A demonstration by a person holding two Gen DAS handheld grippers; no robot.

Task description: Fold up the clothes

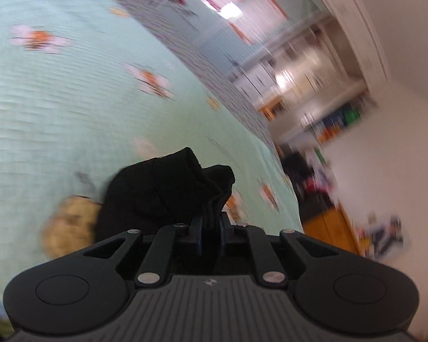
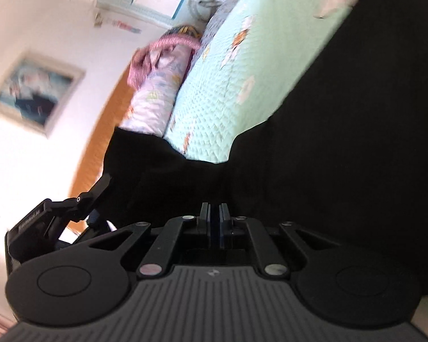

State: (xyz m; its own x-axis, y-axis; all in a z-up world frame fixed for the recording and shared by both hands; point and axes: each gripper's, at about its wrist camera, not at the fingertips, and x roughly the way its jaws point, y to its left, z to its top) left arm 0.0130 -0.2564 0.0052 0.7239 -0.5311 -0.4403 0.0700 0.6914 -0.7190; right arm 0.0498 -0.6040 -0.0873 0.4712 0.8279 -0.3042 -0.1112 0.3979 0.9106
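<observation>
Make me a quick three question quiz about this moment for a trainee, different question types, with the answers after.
1. True or false: the left gripper is open and holds nothing.
2. What colour is the garment that the right gripper pinches? A red, B black, C white.
3. Fill in: the bedspread is pale ____ with flower prints.

Key: 1 false, it is shut on the black garment. 2 B. 3 green.

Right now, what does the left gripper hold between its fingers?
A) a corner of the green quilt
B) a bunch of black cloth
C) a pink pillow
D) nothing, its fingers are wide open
B: in the left wrist view the left gripper has its fingers closed together on a bunch of the black garment, which rises above the green quilt.
</observation>
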